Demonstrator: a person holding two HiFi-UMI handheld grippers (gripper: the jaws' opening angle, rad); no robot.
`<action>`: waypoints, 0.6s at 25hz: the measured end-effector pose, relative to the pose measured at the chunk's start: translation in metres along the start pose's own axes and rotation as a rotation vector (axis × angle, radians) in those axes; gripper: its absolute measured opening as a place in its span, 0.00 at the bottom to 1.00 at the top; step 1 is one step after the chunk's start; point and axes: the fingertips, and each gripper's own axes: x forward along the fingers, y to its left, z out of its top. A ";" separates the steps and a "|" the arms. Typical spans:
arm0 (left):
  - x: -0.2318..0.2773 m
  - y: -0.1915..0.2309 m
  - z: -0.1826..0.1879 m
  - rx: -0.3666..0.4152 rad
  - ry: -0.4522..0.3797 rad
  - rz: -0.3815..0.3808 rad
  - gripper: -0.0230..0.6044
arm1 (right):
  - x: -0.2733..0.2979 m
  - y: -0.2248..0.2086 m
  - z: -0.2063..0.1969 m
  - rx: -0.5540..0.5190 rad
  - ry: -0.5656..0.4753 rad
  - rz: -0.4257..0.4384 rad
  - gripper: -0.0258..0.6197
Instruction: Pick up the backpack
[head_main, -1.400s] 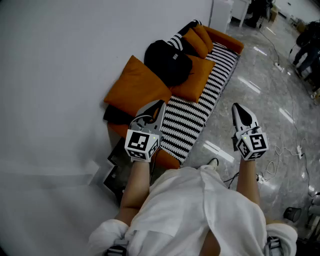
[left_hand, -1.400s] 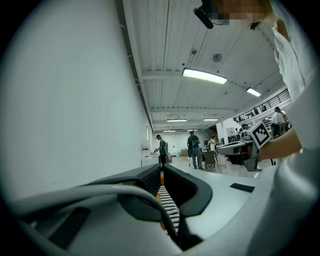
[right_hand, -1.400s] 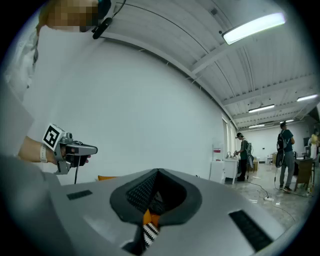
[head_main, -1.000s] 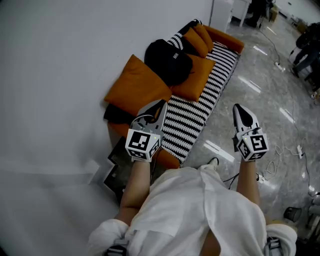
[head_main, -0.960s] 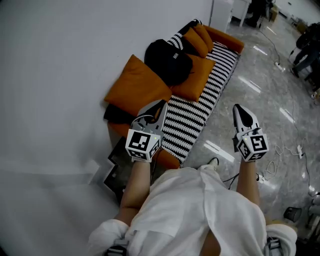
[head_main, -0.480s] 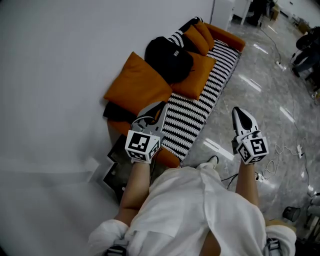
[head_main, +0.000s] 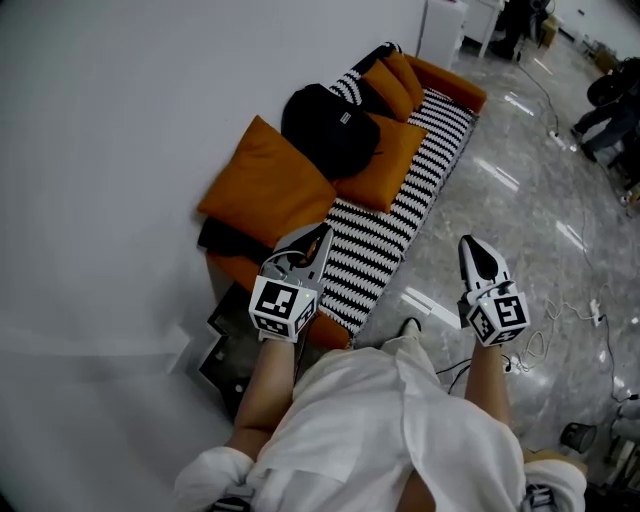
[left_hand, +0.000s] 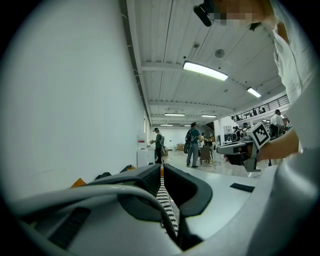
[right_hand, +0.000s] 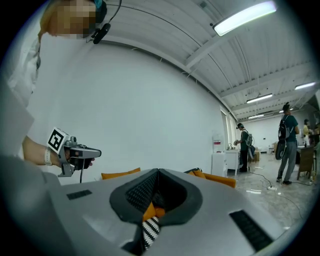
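The black backpack (head_main: 330, 125) rests on the sofa's (head_main: 385, 235) striped seat, leaning among orange cushions (head_main: 265, 190) near the white wall. My left gripper (head_main: 321, 233) hovers over the sofa's near end, well short of the backpack, with its jaws shut and nothing between them. My right gripper (head_main: 471, 245) hangs over the grey floor to the right of the sofa, also shut and empty. In the left gripper view the shut jaws (left_hand: 161, 168) point along the sofa. The right gripper view shows the shut jaws (right_hand: 157, 171), with orange cushion and striped fabric behind them.
A white cabinet (head_main: 440, 28) stands past the sofa's far end. Cables (head_main: 560, 310) trail over the glossy floor at right. Dark flat items (head_main: 228, 350) lie on the floor by the sofa's near end. Several people (left_hand: 192, 144) stand far down the hall.
Both grippers have sunk a little and sit slightly lower in the head view. The view itself has shifted, so the sofa appears a bit further up and left. Jaws stay shut.
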 end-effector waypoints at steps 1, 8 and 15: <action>0.004 -0.001 -0.001 0.000 0.004 0.003 0.10 | 0.001 -0.005 -0.001 0.000 0.001 0.002 0.07; 0.048 -0.020 0.006 0.008 0.023 0.007 0.10 | 0.006 -0.052 -0.001 0.010 0.001 0.027 0.07; 0.106 -0.050 0.021 0.012 0.013 0.007 0.10 | 0.007 -0.110 0.011 -0.023 -0.003 0.059 0.07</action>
